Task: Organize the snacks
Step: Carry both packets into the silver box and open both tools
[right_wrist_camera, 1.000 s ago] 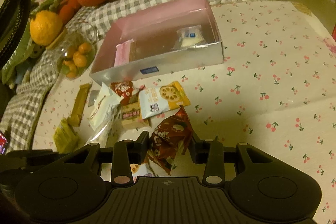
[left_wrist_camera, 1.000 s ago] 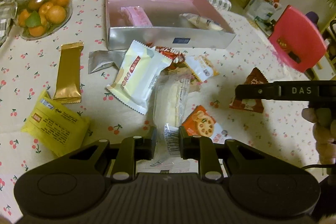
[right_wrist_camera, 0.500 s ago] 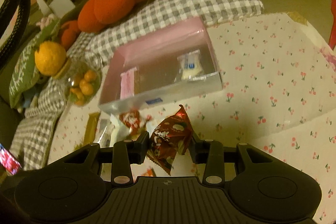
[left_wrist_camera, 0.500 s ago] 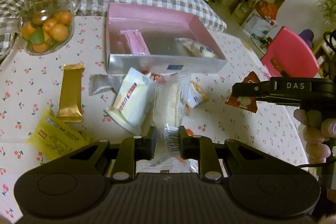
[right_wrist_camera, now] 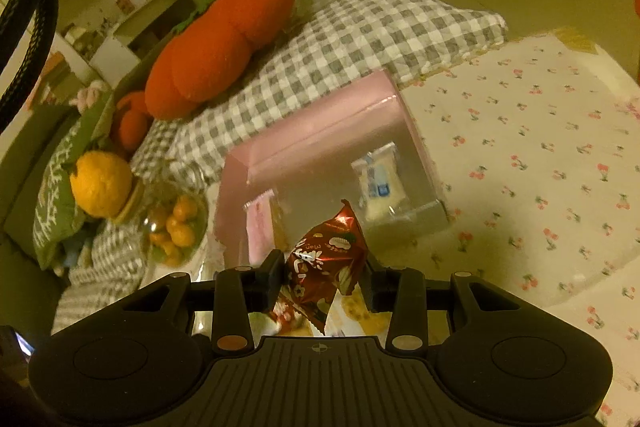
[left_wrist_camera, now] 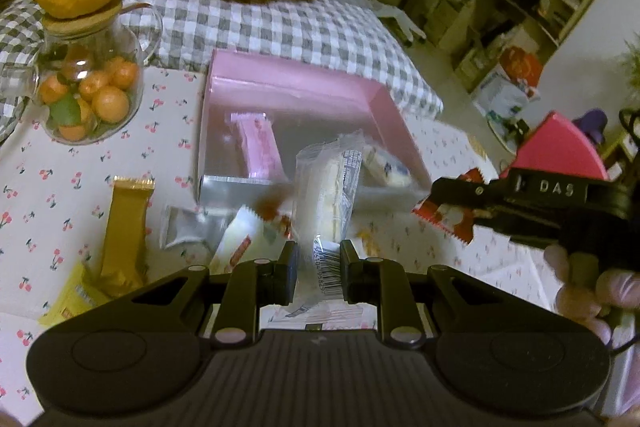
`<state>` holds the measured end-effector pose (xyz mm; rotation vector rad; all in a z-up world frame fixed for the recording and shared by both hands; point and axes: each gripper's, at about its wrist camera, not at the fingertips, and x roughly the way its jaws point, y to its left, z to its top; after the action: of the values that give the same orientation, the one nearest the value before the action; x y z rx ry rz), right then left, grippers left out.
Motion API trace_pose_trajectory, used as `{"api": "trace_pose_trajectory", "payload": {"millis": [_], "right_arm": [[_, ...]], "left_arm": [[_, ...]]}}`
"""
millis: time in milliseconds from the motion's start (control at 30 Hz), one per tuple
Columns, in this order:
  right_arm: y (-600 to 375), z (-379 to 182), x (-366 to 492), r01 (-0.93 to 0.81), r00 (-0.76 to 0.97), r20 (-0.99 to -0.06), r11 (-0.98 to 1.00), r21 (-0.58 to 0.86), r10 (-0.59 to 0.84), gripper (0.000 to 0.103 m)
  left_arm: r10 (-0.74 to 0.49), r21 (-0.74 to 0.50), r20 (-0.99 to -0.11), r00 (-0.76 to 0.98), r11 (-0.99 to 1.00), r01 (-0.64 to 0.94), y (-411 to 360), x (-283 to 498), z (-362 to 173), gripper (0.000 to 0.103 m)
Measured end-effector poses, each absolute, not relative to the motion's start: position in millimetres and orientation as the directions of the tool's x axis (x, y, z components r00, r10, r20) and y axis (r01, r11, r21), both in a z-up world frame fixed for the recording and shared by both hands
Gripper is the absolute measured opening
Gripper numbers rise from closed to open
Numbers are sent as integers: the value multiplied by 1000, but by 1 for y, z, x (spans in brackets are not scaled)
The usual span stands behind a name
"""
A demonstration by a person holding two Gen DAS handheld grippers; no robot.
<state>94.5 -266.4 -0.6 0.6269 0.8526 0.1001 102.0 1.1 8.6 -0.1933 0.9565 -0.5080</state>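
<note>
We see the tabletop (left_wrist_camera: 60,187) with the pink box (left_wrist_camera: 288,95) at its far side, loose snacks lying near of it. Our left gripper (left_wrist_camera: 319,265) has its fingers clamped on a clear packet (left_wrist_camera: 324,195), and our right gripper (right_wrist_camera: 326,273) pinches a red packet (right_wrist_camera: 324,259); both packets hang before the box.

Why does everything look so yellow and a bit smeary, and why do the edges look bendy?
Left wrist view: warm dim light tints everything yellow; the snacks beside the pink cardboard box look smeared, and the fisheye lens curves the edges. Right wrist view: same yellow cast; the shiny red snack packet glints, and the cherry-print tablecloth bulges.
</note>
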Motion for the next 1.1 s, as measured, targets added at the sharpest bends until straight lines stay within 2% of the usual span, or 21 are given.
{"api": "trace_pose_trajectory", "payload": {"millis": [467, 1100], "right_arm": [[-287, -40, 136, 116, 712, -577, 743, 659, 400, 39], [-270, -58, 152, 112, 683, -634, 806, 581, 362, 41]], "left_arm": [[-467, -332, -730, 499, 881, 338, -33, 165, -2, 19], [-394, -244, -745, 539, 912, 328, -66, 199, -37, 19]]}}
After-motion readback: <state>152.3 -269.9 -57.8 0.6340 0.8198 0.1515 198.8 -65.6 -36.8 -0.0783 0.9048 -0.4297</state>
